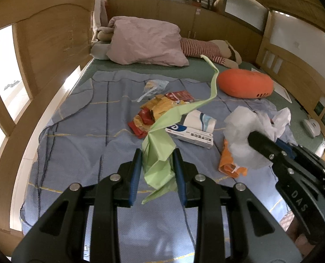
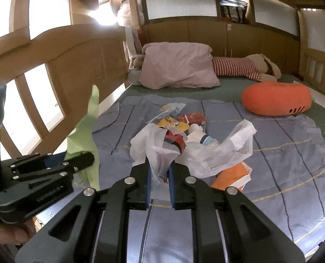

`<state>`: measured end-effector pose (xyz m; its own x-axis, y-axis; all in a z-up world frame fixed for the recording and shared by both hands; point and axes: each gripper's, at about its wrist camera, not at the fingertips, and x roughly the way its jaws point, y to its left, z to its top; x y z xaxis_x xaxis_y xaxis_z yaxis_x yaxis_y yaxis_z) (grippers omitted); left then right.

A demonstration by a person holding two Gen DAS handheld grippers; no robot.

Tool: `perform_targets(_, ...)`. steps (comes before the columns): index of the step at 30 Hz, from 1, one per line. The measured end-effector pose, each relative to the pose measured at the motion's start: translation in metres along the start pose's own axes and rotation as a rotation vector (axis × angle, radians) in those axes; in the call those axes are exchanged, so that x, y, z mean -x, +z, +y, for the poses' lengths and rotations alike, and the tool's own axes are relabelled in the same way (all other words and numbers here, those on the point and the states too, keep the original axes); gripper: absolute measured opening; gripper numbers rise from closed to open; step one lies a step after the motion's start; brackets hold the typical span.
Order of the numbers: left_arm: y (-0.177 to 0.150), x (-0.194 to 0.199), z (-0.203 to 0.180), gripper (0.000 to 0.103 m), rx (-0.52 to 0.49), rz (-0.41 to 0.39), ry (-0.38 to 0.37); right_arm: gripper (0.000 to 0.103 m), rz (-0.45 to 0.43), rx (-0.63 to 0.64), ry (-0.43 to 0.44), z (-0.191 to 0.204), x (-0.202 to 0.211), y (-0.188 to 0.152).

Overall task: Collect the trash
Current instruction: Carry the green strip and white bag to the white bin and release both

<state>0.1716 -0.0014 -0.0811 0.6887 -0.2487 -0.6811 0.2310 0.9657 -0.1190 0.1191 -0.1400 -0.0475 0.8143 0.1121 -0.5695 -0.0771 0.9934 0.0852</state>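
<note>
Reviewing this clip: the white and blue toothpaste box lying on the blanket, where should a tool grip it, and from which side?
Grip the toothpaste box across its narrow width near mid-length, coming from above. It lies flat and long on the blanket, with the paper cup touching its far side.

The left gripper (image 1: pixel 157 155), filling the lower middle of the left wrist view, is matte black, with two broad arms pierced by long triangular cut-outs. Round silver screws sit at its pivots. Each finger carries a blue pad (image 1: pixel 134 176) on its inner face. The right gripper (image 2: pixel 160 171), in the lower middle of the right wrist view, has the same build: black arms, silver screws, blue pads (image 2: pixel 148 184). At the right edge of the left wrist view its black side bears pale raised letters reading "DAS".
</note>
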Motion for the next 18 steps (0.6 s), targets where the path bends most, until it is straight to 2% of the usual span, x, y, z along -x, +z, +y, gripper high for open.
perform_targets(4, -0.002, 0.004, -0.019, 0.03, -0.029, -0.008, -0.054, 0.014, -0.026, -0.059, -0.017, -0.022, 0.033, -0.001)
perform_targets(6, -0.005, 0.007, -0.038, 0.03, -0.06, -0.008, -0.107, 0.014, -0.051, -0.098, -0.042, -0.045, 0.072, -0.008)
perform_targets(8, -0.011, 0.01, -0.064, 0.03, -0.118, -0.003, -0.162, 0.014, -0.066, -0.098, -0.098, -0.066, 0.11, -0.019)
perform_targets(11, -0.021, 0.013, -0.104, 0.03, -0.2, 0.031, -0.259, 0.014, -0.065, -0.101, -0.23, -0.105, 0.169, -0.048)
perform_targets(13, -0.028, 0.019, -0.134, 0.03, -0.246, 0.051, -0.338, 0.015, -0.022, -0.154, -0.329, -0.142, 0.208, -0.078)
perform_targets(17, -0.045, 0.042, -0.204, 0.031, -0.369, 0.069, -0.477, 0.017, 0.077, -0.267, -0.466, -0.195, 0.246, -0.133)
perform_targets(18, -0.051, 0.046, -0.223, 0.031, -0.401, 0.085, -0.516, 0.02, 0.111, -0.31, -0.487, -0.208, 0.253, -0.149)
